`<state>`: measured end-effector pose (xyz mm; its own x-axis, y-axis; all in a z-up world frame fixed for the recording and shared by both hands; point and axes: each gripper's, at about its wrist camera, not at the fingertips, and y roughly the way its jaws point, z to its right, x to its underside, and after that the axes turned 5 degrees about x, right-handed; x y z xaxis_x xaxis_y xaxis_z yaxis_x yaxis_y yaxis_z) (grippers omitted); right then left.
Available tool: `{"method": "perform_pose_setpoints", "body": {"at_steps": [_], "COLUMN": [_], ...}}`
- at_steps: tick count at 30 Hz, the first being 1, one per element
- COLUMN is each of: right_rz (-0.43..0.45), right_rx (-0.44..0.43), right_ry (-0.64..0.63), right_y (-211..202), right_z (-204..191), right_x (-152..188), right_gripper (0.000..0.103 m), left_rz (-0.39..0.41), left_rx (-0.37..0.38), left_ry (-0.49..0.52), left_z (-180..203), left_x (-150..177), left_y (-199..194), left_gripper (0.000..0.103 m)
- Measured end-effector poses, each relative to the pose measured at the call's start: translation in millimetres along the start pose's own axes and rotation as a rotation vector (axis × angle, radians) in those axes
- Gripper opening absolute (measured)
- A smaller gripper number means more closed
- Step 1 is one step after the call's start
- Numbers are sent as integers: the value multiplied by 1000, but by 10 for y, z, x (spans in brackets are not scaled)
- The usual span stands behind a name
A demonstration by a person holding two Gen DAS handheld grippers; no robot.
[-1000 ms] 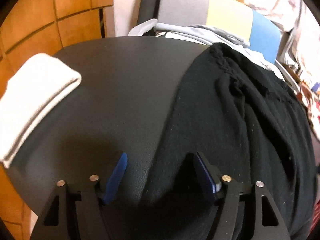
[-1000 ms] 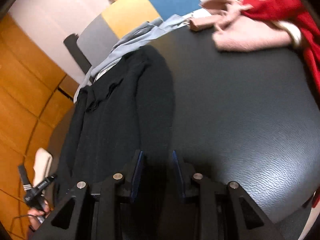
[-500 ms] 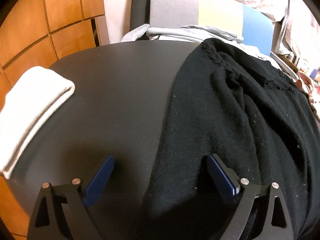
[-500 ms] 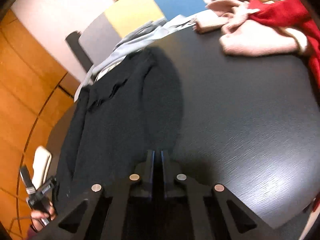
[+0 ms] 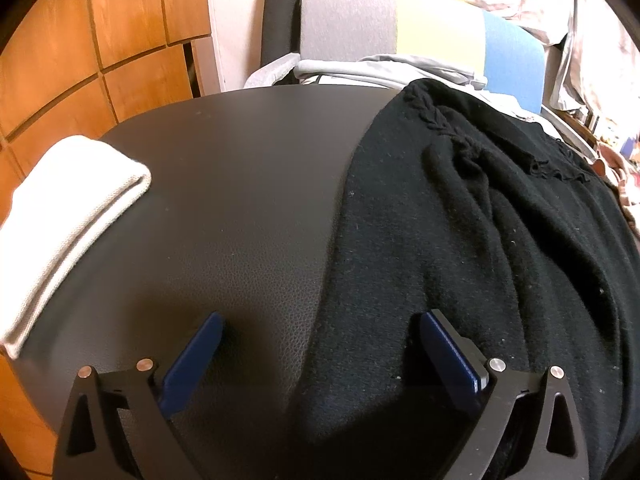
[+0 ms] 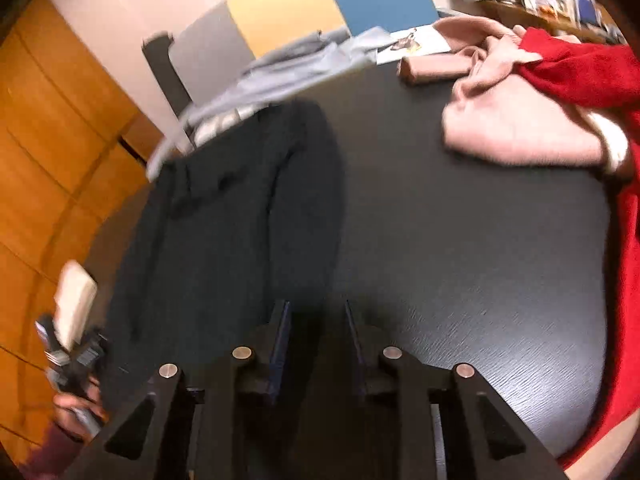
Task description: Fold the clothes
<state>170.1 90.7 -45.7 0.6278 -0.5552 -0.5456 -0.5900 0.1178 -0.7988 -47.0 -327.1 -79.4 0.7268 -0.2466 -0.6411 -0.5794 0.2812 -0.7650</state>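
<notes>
On the dark table [image 5: 240,208], your black sweater [image 5: 480,248] lies narrowed lengthwise, not yet compact, beside a folded white cloth [image 5: 68,216], both grippers' fingers apart, left gripper [image 5: 316,344], right gripper [image 6: 316,320].

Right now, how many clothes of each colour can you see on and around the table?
Black: 1, the black sweater laid out flat.
White: 1, the folded white cloth.
Pink: 1, the pink garment.
Red: 1, the red garment.
Grey: 1, the grey garment draped behind the table.
Total: 5.
</notes>
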Motion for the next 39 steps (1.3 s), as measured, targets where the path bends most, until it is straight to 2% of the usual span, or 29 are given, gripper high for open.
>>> {"method": "perform_pose_setpoints", "body": {"at_steps": [4,7,8,9,12,16,22,29,30,32,33,35,36,38,39], "right_rz": [-38,-11,-2,-6,-21,42,115,138,128,58,55,100,144,233,227], "right_rx": [-5,22,40,49,63,179,396,645,667,657,666,708,682,539,430], "right_ry": [-43,-83,-106,-138,-217,-304,-280,-231,-230,-228,-222,-201,-195,-202,-236], "right_y": [108,164,182,196,183,-4,-269,-155,-96,65,75,-11,-80,-213,-200], "right_z": [-111,-280,-341,-398,-502,-395,214,874,928,997,956,768,612,218,-5], "right_x": [56,92,102,104,98,-15,-536,-1098,-1140,-1179,-1168,-1108,-1053,-908,-813], "right_gripper": [28,28,24,6,4,4,4,5,12,23,23,24,25,26,27], "left_rz": [3,9,11,11,11,13,19,21,21,19,12,-4,-18,-44,-54], "left_rx": [4,2,1,2,3,4,5,5,3,2,3,8,13,26,37], "left_ry": [-1,-3,-4,-4,-4,-6,-5,-3,-5,-2,0,1,-4,-8,-4], "left_z": [-12,-7,-5,-7,-12,-23,-55,-93,-95,-91,-93,-98,-100,-105,-109], "left_x": [-1,9,13,13,13,19,21,5,2,-7,-22,-54,-77,-123,-147], "left_y": [3,-2,-2,-2,-3,-10,-10,1,3,13,18,27,27,24,22], "left_gripper": [102,102,102,102,102,102,102,102,102,103,103,103,103,103,103]}}
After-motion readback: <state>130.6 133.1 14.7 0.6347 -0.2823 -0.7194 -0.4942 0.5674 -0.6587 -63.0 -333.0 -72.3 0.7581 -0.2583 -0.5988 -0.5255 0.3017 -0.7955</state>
